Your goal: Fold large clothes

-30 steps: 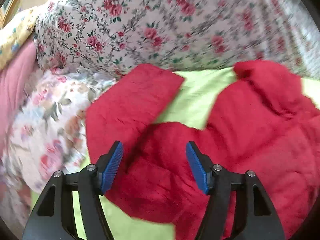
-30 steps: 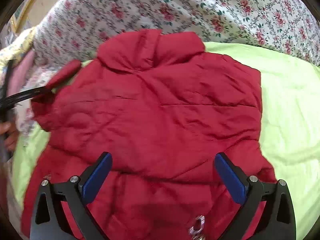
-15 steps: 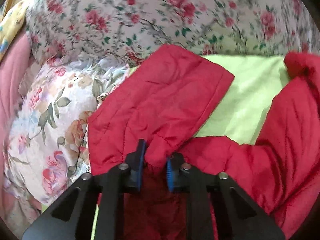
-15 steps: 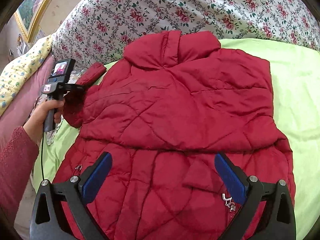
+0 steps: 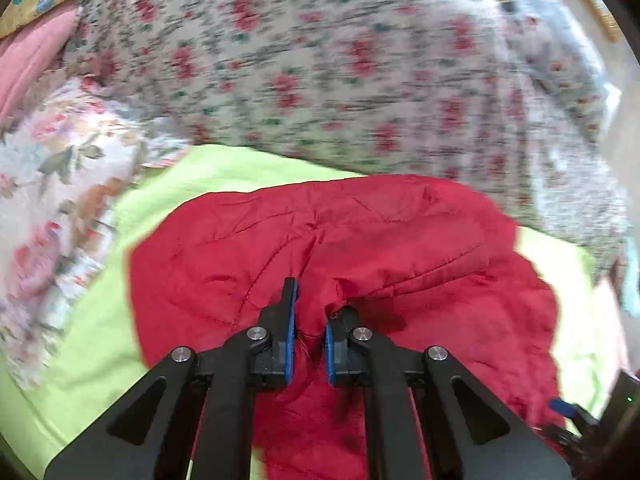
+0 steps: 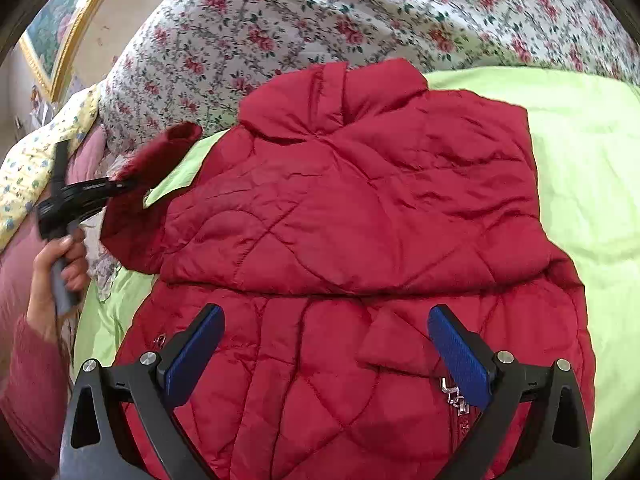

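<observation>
Up close, from the left wrist view, the left gripper (image 5: 308,320) has its jaws clamped on a pinch of red fabric, a ridge of the jacket (image 5: 360,240) bunched between the blue pads. The garment lies on a lime-green bed sheet (image 5: 100,300), with a floral quilt (image 5: 340,60) heaped behind it; the picture is blurred. A corner of the other tool shows at the lower right edge.

From the right wrist view, the right gripper (image 6: 326,344) hovers over the jacket's lower half with its jaws wide apart and nothing between them. The jacket (image 6: 360,200) lies flat and spread on the sheet (image 6: 592,160), collar (image 6: 332,96) away from the camera and against the quilt (image 6: 320,12), hem near the camera, so its long axis runs from the camera toward the quilt. One sleeve (image 6: 156,160) is lifted off the bed at the left, held by the left gripper (image 6: 128,186), which a hand (image 6: 60,256) in a pink sleeve carries. A zip pull (image 6: 454,394) glints near the right jaw.

Quilted and puffy, the jacket looks light, soft and springy, with a smooth shell that may slip; it will likely bulge back after folding. The cuff, hem corners and shoulder seams look the surest holds.
</observation>
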Motion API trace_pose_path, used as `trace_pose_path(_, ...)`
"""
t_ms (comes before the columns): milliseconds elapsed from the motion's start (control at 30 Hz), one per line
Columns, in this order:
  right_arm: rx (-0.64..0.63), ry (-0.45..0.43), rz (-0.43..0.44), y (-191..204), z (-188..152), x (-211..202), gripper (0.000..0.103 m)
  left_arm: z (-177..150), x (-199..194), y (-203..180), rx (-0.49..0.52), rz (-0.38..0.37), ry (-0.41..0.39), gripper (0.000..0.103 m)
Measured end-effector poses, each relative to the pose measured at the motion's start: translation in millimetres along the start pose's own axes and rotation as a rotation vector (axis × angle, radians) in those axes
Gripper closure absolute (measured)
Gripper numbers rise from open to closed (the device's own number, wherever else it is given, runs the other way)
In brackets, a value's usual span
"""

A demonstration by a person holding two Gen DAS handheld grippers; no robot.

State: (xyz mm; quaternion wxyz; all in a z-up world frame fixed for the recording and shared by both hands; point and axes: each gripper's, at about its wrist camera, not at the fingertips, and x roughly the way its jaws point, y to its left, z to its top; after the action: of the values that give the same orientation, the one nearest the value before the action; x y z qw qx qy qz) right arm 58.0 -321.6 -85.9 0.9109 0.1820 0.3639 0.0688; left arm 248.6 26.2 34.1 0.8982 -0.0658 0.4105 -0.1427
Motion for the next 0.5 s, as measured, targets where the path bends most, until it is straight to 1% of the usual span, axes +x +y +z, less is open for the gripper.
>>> trace_pose_path(67,0.02,0.001,0.006,-5,0,-1,0.001,-11,-6,-23,0.005,-0.059,-0.008,0.094)
trace_pose_path(200,0.053,-0.003,0.028,-13,0,-6,0.001,-27,-9,-57,0.007,-0.159,-0.007,0.094)
trace_pose_path(267,0.084,-0.002,0.05,-18,1,-7,0.001,-34,-4,-72,0.021,-0.188,0.002,0.095)
trace_pose_path(400,0.149,-0.014,0.087,-31,2,-13,0.001,-48,12,-103,0.016,-0.242,0.048,0.095)
trace_pose_path(500,0.222,-0.031,0.169,-43,6,-16,0.001,-59,22,-122,0.026,-0.259,0.064,0.095)
